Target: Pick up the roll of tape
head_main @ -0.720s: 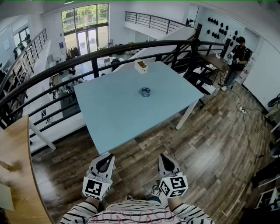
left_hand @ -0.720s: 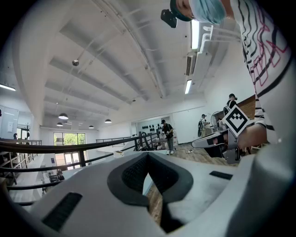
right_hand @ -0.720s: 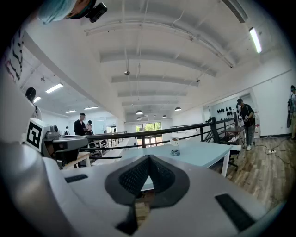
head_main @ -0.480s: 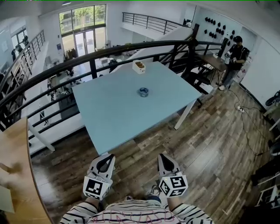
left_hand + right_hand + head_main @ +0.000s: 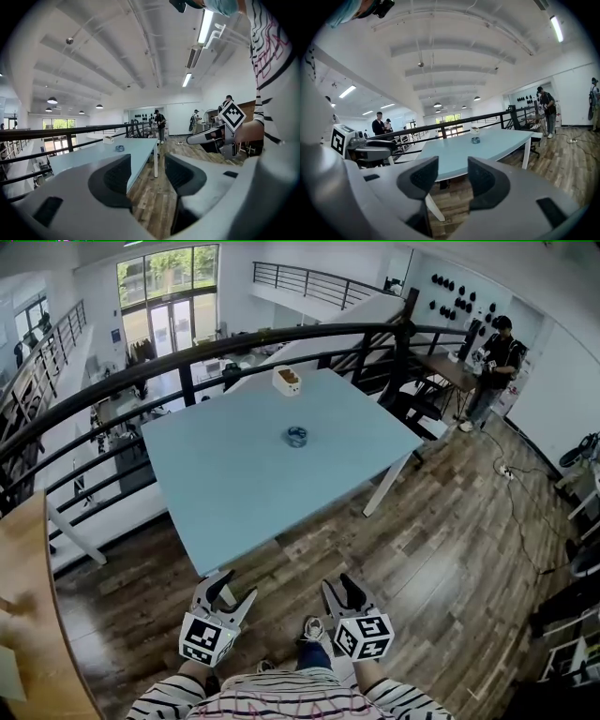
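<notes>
Left gripper (image 5: pixel 232 587) and right gripper (image 5: pixel 339 587) both have jaws apart and hold nothing. Tape (image 5: pixel 297 436) sits well away, near the middle of the surface (image 5: pixel 234 493). Nothing is done yet: reaching and grabbing are left.

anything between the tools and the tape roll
Nothing visible. The left tool and right tool hang open short of the table; only bare tabletop lies before the roll of tape. A white box sits beyond it.
</notes>
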A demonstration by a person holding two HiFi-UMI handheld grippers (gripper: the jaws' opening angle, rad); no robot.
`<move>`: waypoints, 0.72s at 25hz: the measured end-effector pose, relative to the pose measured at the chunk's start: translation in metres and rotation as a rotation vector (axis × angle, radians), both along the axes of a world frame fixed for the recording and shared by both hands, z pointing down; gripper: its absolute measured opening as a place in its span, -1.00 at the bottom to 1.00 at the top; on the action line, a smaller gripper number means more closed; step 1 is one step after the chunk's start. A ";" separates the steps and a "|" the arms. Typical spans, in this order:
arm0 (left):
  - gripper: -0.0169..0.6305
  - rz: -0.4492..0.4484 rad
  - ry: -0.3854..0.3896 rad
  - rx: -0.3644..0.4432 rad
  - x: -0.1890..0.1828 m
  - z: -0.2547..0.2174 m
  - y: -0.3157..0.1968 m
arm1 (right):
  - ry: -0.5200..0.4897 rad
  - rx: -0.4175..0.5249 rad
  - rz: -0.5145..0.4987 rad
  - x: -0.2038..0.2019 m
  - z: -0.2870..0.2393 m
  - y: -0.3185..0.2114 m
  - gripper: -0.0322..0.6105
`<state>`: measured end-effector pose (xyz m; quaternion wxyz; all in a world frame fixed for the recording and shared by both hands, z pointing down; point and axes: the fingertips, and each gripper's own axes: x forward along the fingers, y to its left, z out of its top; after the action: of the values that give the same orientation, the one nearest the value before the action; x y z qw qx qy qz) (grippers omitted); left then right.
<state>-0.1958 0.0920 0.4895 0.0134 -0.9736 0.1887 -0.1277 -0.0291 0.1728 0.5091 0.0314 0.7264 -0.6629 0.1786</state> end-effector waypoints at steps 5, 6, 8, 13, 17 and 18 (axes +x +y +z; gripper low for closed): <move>-0.29 -0.024 -0.037 -0.026 0.023 0.015 -0.017 | -0.002 -0.034 -0.061 0.021 0.011 -0.028 -0.23; -0.29 -0.031 -0.043 -0.035 0.031 0.018 -0.021 | -0.002 -0.038 -0.068 0.029 0.013 -0.034 -0.23; -0.29 -0.045 -0.055 -0.053 0.048 0.027 -0.032 | -0.002 -0.045 -0.082 0.048 0.018 -0.049 -0.22; -0.29 -0.105 -0.099 -0.074 0.094 0.042 -0.062 | -0.010 -0.071 -0.124 0.103 0.031 -0.086 -0.22; -0.29 -0.141 -0.119 -0.079 0.127 0.046 -0.080 | -0.010 -0.087 -0.146 0.145 0.034 -0.108 -0.22; -0.29 -0.153 -0.123 -0.080 0.134 0.048 -0.085 | -0.008 -0.090 -0.155 0.154 0.034 -0.114 -0.22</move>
<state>-0.0615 0.0073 0.5373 -0.0238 -0.9464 0.2561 -0.1955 0.1251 0.0591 0.5435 0.0753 0.6700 -0.7086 0.2082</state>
